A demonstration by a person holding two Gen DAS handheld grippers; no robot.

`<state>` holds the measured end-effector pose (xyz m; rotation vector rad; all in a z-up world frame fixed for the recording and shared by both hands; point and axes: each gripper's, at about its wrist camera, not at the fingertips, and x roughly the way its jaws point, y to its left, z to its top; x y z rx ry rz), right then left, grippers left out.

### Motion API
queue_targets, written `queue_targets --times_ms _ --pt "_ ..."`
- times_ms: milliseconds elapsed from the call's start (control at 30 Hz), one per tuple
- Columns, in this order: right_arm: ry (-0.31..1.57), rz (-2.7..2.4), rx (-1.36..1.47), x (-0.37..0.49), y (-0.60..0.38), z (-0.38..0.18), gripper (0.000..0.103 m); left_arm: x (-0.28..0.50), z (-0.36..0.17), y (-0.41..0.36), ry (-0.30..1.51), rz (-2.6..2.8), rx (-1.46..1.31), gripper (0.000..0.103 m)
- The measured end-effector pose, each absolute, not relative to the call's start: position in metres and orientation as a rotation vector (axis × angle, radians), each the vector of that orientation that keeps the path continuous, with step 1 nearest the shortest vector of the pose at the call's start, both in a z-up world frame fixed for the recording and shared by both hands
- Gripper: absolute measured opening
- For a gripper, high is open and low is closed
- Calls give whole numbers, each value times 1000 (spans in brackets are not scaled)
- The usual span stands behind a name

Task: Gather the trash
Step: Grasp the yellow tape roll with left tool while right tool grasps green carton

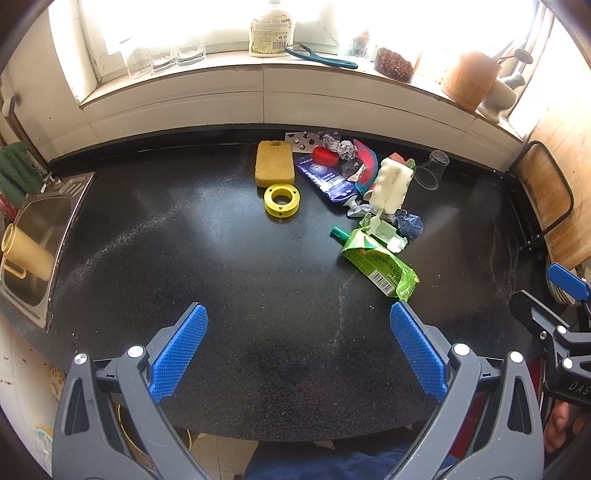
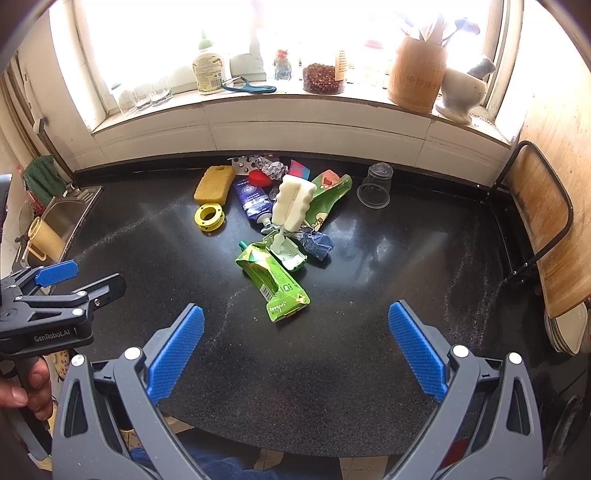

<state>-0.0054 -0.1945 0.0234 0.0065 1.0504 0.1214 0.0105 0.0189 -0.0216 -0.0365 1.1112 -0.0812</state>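
**Both grippers spread, trash heap ahead on the counter**

While both grippers hang low over the near edge of the black counter [image 1: 221,258], we note the surroundings first. A steel sink [image 1: 40,236] sits at far left with a yellow mug [image 1: 26,254] lying in it. The sill behind carries glasses [image 1: 166,59], a soap bottle [image 1: 271,33], a teal peeler [image 1: 321,59], a jar [image 2: 323,79] of red flakes, a wooden utensil holder [image 2: 419,77] and a white mortar [image 2: 461,92]. A board in a wire rack [image 2: 535,221] leans at right.

Nothing lies between the grippers and the trash. The heap sits mid-counter toward the back wall: sponge [image 1: 274,163], yellow spool [image 1: 282,201] just in front of it, blue tube [image 1: 327,177], red cap [image 1: 325,156], crumpled foil [image 1: 341,147], white foam brush [image 1: 391,184], blue wad [image 1: 410,223], and a clear cup [image 1: 432,170] tipped over at the right end. Nearest us is the green pouch [image 2: 275,280].

The left gripper [image 1: 298,321] is spread wide and empty; the pouch's corner lies just beyond its right fingertip. The right gripper [image 2: 295,321] is likewise spread and empty, the pouch just ahead, left of centre.

The blister sheet [image 1: 306,139] and wrappers at the back overlap, so we cannot separate them cleanly. The window glare washes out the sill's upper part.
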Motion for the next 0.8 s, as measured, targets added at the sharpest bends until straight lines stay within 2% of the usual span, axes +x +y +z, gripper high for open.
queue_targets --times_ms 400,633,800 --pt "1083 116 66 12 -193 -4 97 53 -52 28 1127 -143 33 96" --pt "1133 225 -13 57 -195 -70 97 120 -107 18 1099 -89 67 96" --pt "1208 292 -56 95 -189 -127 93 171 -166 18 1112 -94 22 96"
